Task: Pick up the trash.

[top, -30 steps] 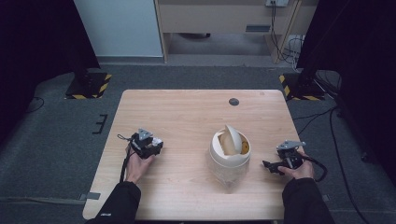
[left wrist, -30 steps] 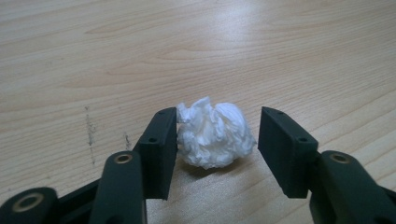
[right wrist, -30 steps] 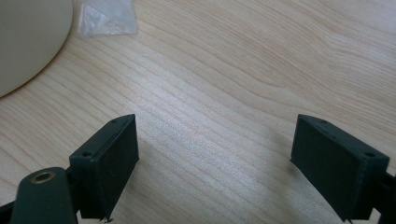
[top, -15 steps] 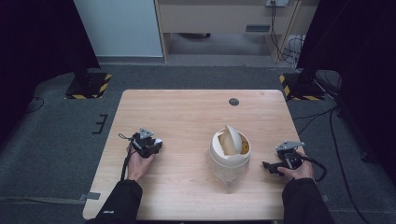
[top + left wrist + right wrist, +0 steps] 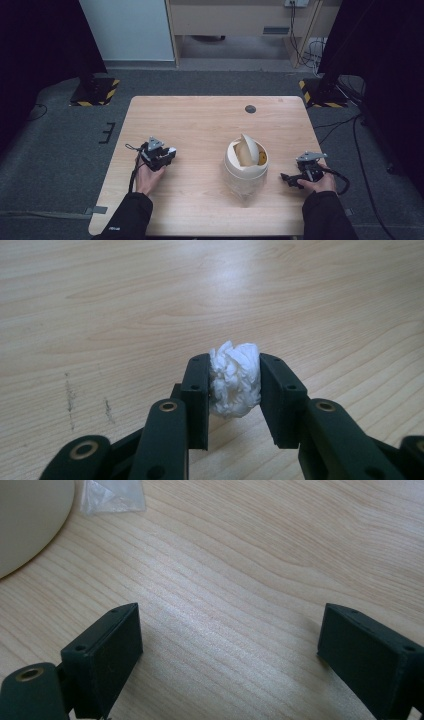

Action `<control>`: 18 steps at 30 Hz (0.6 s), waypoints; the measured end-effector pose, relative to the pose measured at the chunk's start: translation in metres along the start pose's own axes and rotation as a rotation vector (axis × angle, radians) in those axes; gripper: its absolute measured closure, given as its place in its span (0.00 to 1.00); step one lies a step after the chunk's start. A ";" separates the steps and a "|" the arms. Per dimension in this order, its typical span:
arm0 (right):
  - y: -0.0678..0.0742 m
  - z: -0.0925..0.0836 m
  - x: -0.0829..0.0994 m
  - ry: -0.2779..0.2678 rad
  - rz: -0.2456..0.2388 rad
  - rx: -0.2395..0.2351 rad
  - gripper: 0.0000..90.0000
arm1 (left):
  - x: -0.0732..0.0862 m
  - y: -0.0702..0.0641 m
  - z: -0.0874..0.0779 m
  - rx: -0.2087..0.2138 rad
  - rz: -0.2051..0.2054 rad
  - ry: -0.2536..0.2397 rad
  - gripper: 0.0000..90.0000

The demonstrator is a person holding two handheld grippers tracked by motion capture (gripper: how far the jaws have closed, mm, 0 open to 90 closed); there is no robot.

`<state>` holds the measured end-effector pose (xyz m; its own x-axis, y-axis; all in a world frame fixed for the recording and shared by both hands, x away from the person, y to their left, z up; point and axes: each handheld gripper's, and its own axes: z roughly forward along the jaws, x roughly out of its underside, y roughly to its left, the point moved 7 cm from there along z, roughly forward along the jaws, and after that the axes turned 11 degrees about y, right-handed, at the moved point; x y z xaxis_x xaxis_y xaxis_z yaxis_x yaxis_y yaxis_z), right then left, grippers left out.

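No brand, label or legible writing shows on any item.

High view: a wooden bench (image 5: 200,125) carries a cream bin (image 5: 245,162) with a swing lid tilted open, standing right of centre. A yellow item inside the bin is visible at the opening; what it is cannot be told. A dark round grommet (image 5: 250,109) sits in the bench top near the far edge. The left tool (image 5: 159,154) rests on the bench well left of the bin, held in the left hand (image 5: 148,176). The right tool (image 5: 295,179) rests near the right edge, just beside the bin, held in the right hand (image 5: 316,184).

Left gripper view: the left tool (image 5: 235,385) is pinching a crumpled white tissue wad (image 5: 235,380) between its two jaws, just above the bench surface. The high view is too small to show this wad.

Right gripper view: the right tool (image 5: 230,647) stands spread wide with nothing between its jaws. The bin's curved cream wall (image 5: 30,520) appears at upper left, with clear plastic film (image 5: 112,495) beside it on the bench.
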<state>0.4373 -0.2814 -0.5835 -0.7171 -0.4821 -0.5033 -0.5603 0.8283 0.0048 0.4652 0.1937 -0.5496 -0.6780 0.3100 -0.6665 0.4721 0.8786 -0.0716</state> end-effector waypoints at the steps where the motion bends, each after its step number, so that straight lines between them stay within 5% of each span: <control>1: 0.000 0.000 0.000 0.001 0.000 -0.001 0.12 | -0.001 -0.001 -0.002 0.004 -0.002 -0.009 0.74; 18: 0.000 0.002 0.002 -0.025 0.009 0.000 0.06 | -0.019 -0.004 -0.036 0.054 -0.044 -0.161 0.73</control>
<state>0.4364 -0.2815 -0.5860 -0.7116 -0.4671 -0.5248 -0.5538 0.8326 0.0098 0.4556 0.1974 -0.5099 -0.6021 0.2055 -0.7715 0.4762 0.8680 -0.1405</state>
